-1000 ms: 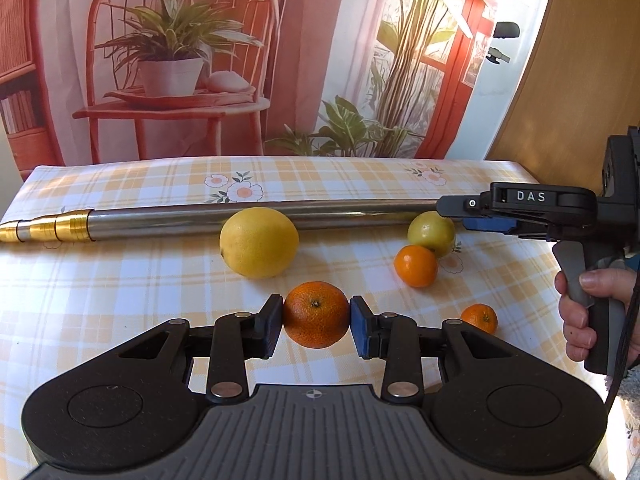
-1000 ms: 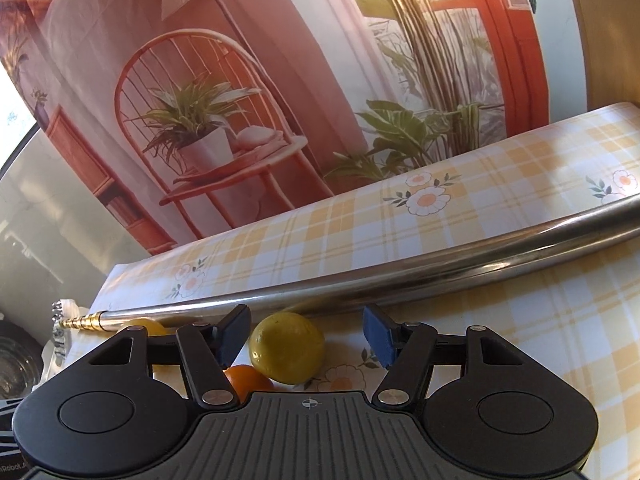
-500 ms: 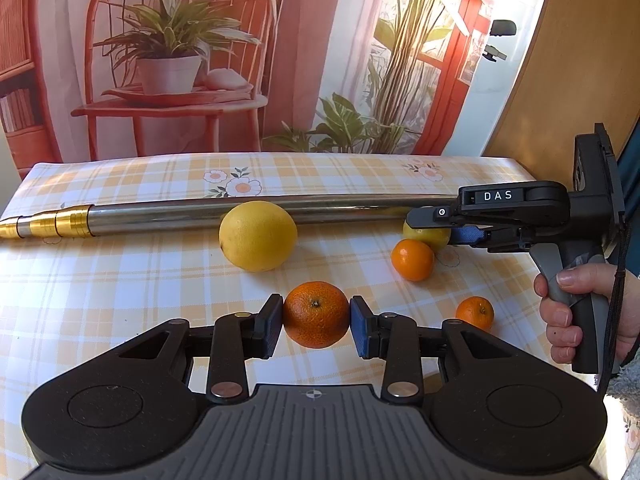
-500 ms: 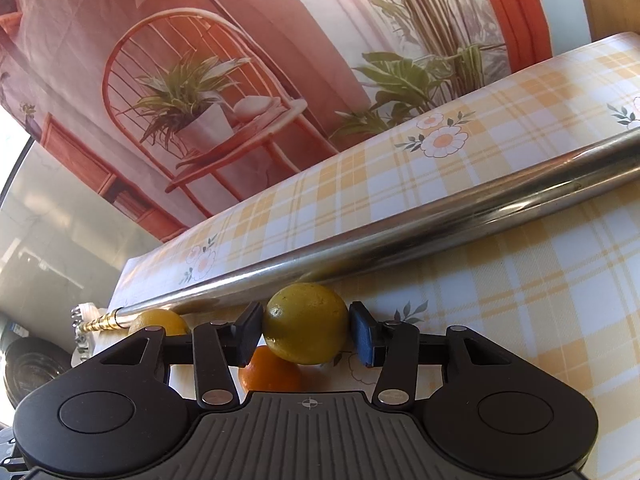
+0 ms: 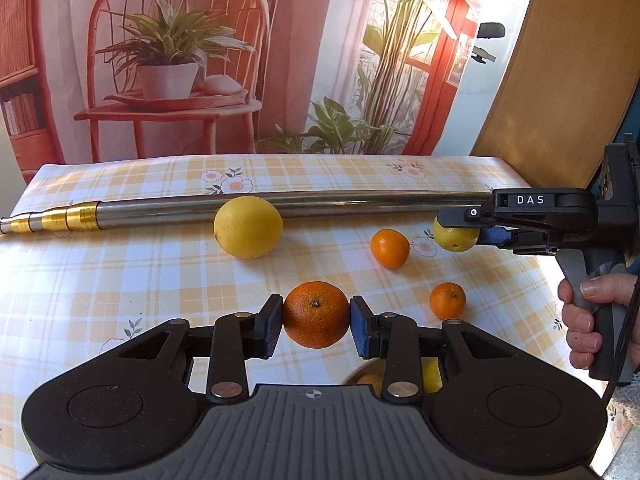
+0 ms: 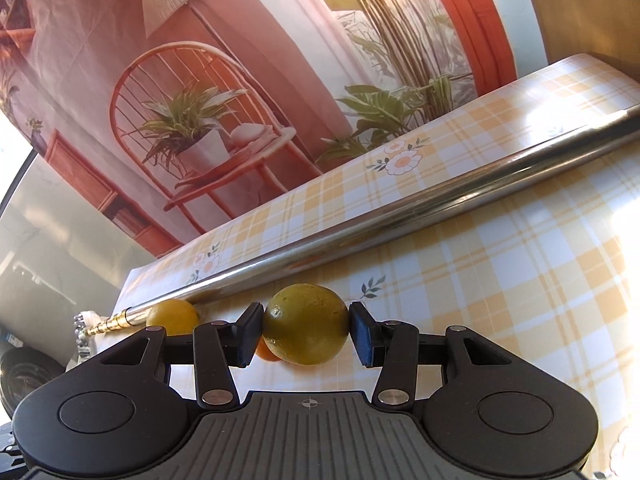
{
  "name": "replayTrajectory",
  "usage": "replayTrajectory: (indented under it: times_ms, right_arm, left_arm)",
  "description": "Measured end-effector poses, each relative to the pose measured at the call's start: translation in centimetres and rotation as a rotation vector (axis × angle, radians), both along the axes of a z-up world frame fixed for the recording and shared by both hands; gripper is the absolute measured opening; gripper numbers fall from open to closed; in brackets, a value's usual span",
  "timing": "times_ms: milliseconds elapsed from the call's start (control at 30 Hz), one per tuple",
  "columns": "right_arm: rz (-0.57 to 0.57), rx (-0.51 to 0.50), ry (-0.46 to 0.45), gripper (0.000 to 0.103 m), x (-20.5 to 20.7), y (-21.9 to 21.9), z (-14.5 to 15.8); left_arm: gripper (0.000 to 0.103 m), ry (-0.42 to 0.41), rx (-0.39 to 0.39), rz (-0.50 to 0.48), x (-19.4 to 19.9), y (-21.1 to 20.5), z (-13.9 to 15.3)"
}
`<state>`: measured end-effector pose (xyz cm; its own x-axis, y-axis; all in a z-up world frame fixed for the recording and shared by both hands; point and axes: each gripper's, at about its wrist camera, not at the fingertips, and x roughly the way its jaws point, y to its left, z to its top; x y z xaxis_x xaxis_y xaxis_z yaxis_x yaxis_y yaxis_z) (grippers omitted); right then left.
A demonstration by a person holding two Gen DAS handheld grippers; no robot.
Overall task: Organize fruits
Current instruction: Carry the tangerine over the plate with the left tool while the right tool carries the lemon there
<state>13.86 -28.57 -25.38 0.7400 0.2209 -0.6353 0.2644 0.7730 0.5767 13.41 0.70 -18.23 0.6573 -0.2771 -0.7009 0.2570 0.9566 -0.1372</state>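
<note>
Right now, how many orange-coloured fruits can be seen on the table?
3 clearly: a large orange in the left gripper, a small one beside the yellow-green fruit, another nearer. An orange patch behind the left gripper may be a fourth.

Home dining spot, table (image 5: 120, 264) under yellow plaid floral cloth, printed backdrop (image 5: 280, 60) of chair and houseplants

yellow fruit (image 5: 431, 374) | hidden behind left gripper (image 5: 316, 322); metal pole (image 6: 400, 216) | right end cropped

My left gripper (image 5: 316, 320) and right gripper (image 6: 306, 330) both sit clamped, my hand (image 5: 592, 320) wrapped round the right's handle.
</note>
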Motion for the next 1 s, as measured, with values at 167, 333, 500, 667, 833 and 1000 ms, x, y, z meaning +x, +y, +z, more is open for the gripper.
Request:
replayTrajectory:
  times_ms: [167,333,500,667,833,1000]
  right_arm:
    - [0.027,-0.060,-0.010,0.043,-3.6,1.4,1.4]
    - [0.056,-0.111,-0.039,0.043,-6.9,3.1,3.1]
    - [0.074,-0.134,-0.060,0.043,-9.4,4.5,4.6]
    - [0.107,-0.167,-0.072,0.043,-11.6,6.0,5.6]
    - [0.133,-0.179,-0.075,0.043,-13.5,7.4,5.8]
    - [0.161,-0.191,-0.073,0.043,-15.2,9.0,5.8]
  left_arm:
    - [0.038,-0.009,-0.005,-0.003,-2.4,0.0,0.9]
    - [0.038,-0.021,0.009,-0.015,-5.0,0.1,1.6]
    - [0.038,-0.019,0.006,-0.005,-7.4,0.3,1.7]
    - [0.038,-0.005,-0.010,-0.002,-9.5,0.5,1.2]
    - [0.038,0.003,0.009,-0.018,-11.3,0.3,0.6]
    - [0.038,0.005,0.014,-0.024,-12.7,0.2,0.5]
